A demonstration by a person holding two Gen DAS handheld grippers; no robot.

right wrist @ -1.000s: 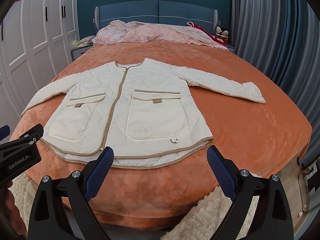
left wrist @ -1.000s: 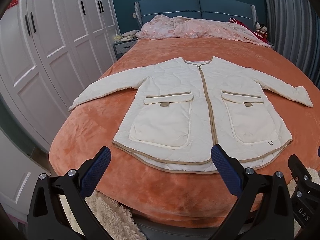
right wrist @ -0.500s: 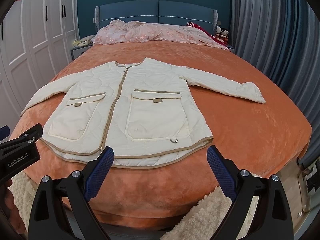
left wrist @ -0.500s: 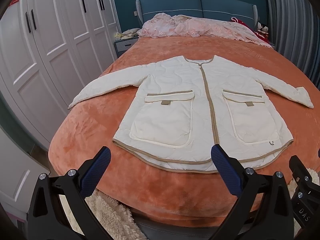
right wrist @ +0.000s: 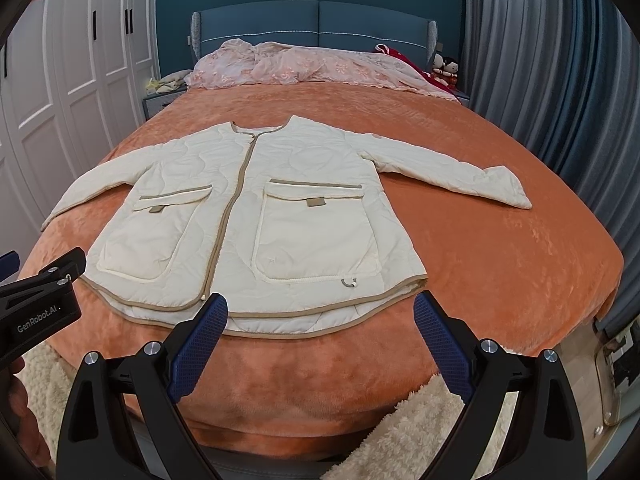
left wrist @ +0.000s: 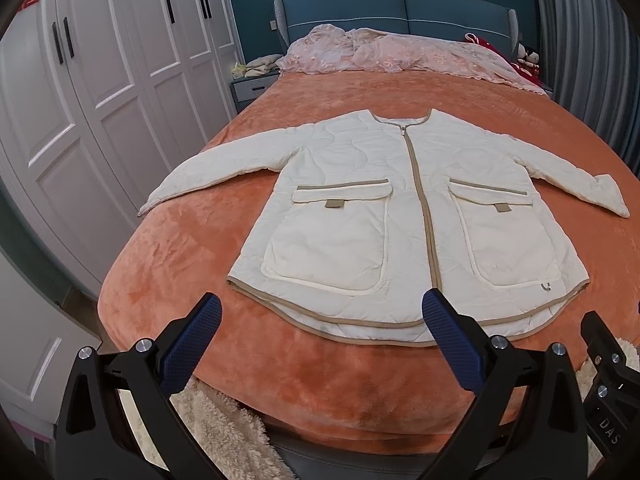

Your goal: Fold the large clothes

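Cream quilted jacket [left wrist: 404, 216] spread flat, front up, on the orange bedspread [left wrist: 200, 248].
Zip closed, both sleeves stretched out to the sides, hem nearest the foot of the bed. Left gripper [left wrist: 322, 332] and right gripper [right wrist: 320, 330] both hang short of that hem, blue-padded fingers [right wrist: 200, 344] spread wide, holding nothing.

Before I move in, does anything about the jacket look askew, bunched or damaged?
Nothing stands out. The cream jacket lies flat and face up on the orange bedspread, zipped, both sleeves spread outward, pocket flaps down. The back hem shows below the front hem, which looks like its cut. Both grippers hover before the bed with jaws open.
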